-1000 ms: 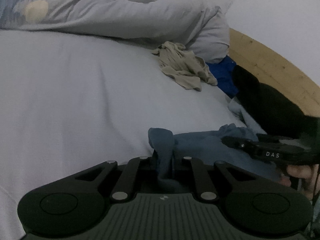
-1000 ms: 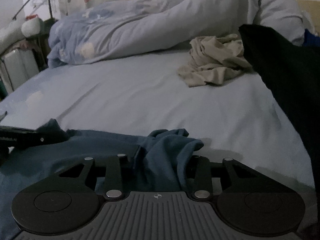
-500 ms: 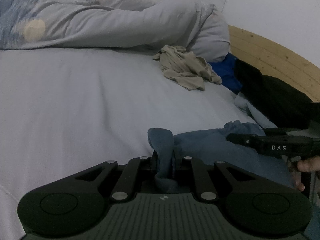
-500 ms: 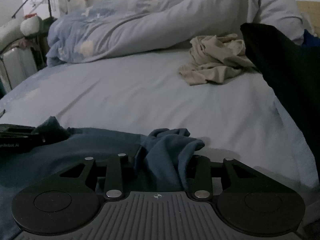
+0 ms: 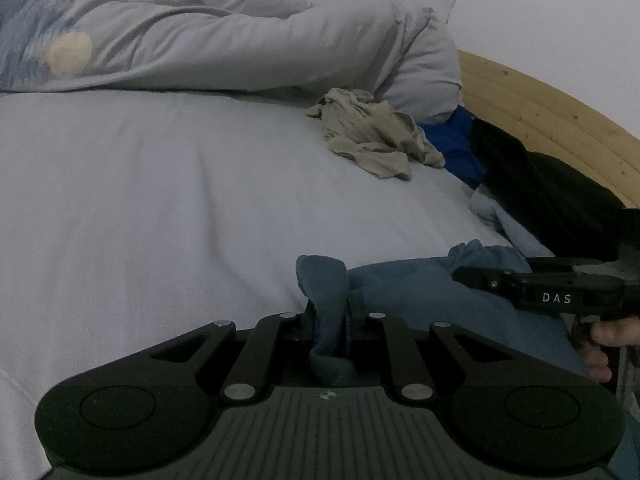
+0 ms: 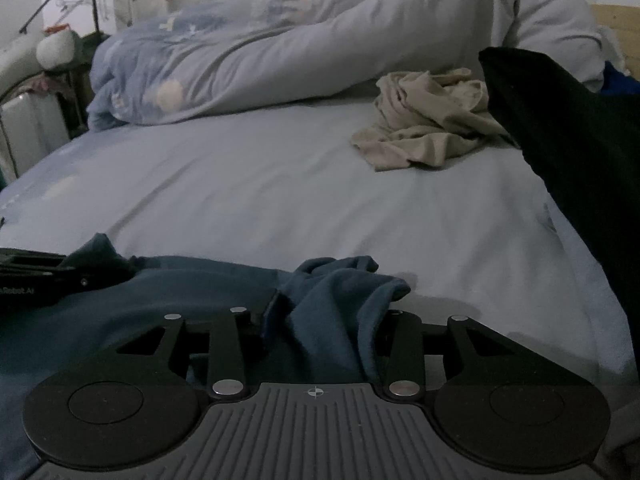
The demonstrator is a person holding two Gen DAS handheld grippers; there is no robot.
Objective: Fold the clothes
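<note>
Dusty-blue soft knit garment (image 5: 420, 288) spread low across the near edge of the pale bed sheet (image 5: 160, 200) – two bunched edge folds raised off the surface, one at each end. Crumpled beige thin-fabric garment (image 6: 424, 132) lies well apart, further up the sheet – unfolded heap.

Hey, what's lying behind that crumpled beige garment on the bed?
Behind the beige garment lies a bunched pale duvet, with bright blue cloth and a black garment beside it. Whatever the duvet covers is hidden.
</note>
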